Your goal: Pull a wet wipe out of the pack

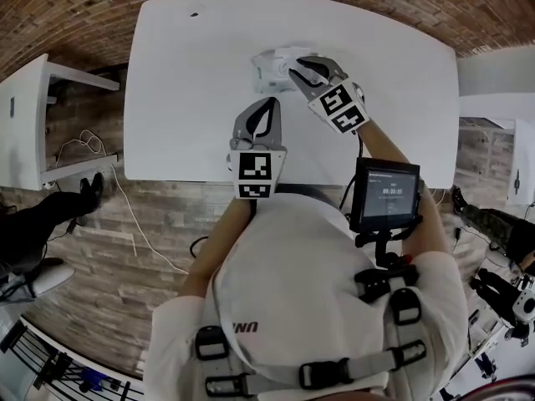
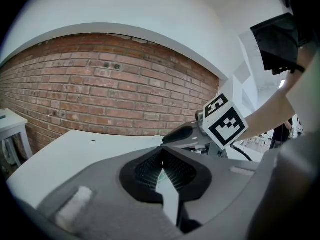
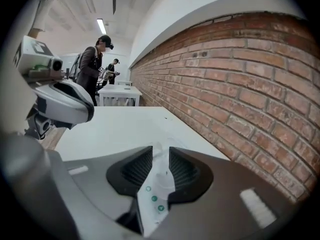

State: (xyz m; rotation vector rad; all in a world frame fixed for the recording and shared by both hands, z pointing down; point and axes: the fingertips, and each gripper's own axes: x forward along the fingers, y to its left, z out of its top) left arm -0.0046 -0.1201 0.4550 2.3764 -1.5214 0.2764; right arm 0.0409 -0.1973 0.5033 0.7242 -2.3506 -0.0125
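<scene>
Lying near the far middle of the white desk (image 1: 192,98), the wet wipe pack (image 1: 272,67) is pale and crinkled. In the right gripper view its wrapper (image 3: 155,194) carries three small green round marks, but any lettering on it is too small to read. The digits on the small chest-mounted screen (image 1: 384,192) can't be made out either.

The right hand-held gripper (image 1: 299,72) hangs over the right part of the pack, angled downward. Its ribbed black pads (image 3: 184,170) stand apart, with the wrapper showing in the gap between them (image 3: 160,156). The pads do not press on it, and whether the jaw tips touch the pack cannot be told.

The left hand-held gripper (image 1: 271,104) sits nearer the person, just beside the pack and clear of it, pointing toward it. Its jaws meet at their tips (image 2: 160,154) with nothing held. Its own view shows the right hand-held gripper's marker cube (image 2: 225,122) just ahead.
</scene>
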